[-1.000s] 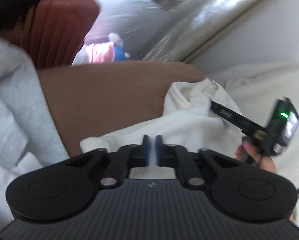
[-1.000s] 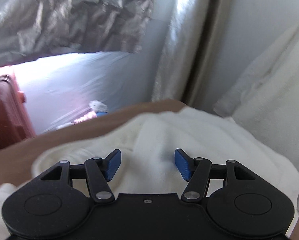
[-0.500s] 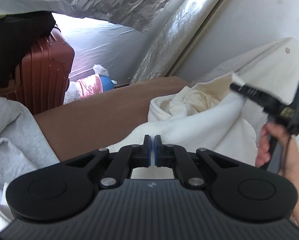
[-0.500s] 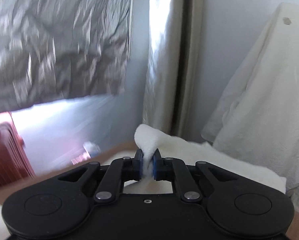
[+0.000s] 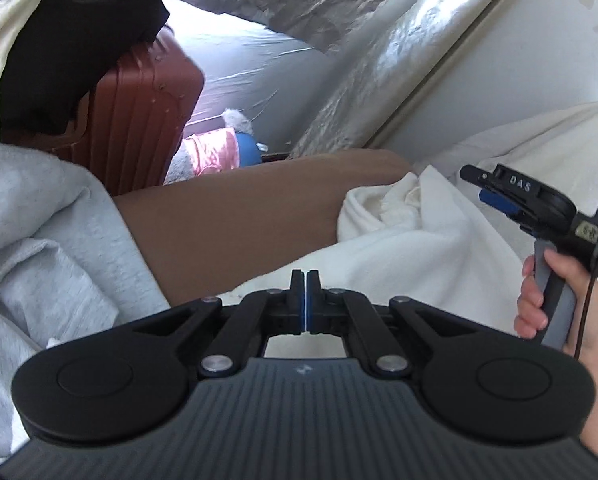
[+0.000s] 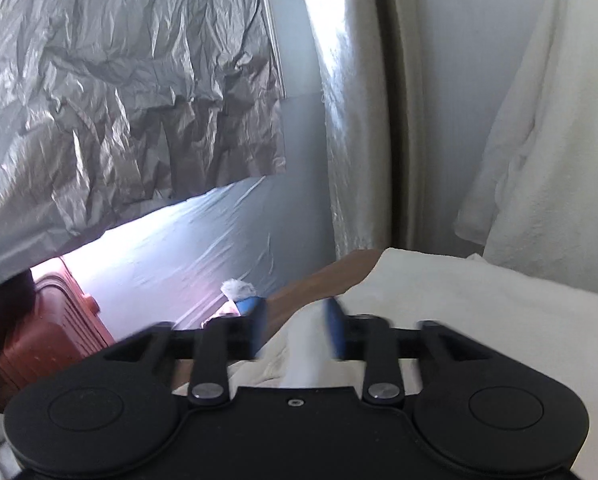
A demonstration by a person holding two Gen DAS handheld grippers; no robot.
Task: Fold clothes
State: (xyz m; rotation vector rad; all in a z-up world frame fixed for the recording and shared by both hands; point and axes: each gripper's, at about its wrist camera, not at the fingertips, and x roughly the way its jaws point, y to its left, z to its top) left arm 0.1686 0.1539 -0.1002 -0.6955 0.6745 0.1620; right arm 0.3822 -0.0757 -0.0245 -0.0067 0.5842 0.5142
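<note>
Right gripper point(image 6: 297, 330) fingers reopening, white garment point(image 6: 459, 312) released.

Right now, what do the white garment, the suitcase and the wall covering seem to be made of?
White garment: soft fleece or terry, matte, fuzzy nap, probably. Suitcase: hard ribbed shell, reddish-brown with a metallic sheen, plastic or aluminium. Wall covering: thin crinkled silver sheeting, glossy creases.

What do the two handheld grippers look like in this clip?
The left gripper has a ribbed dark grey body, black linkage arms with silver pivots and blue-lined pads. The right gripper is black with blue pads, white "DAS" lettering, a grey handle and a thin dark cable. No sleeve shows on the hand.
</note>
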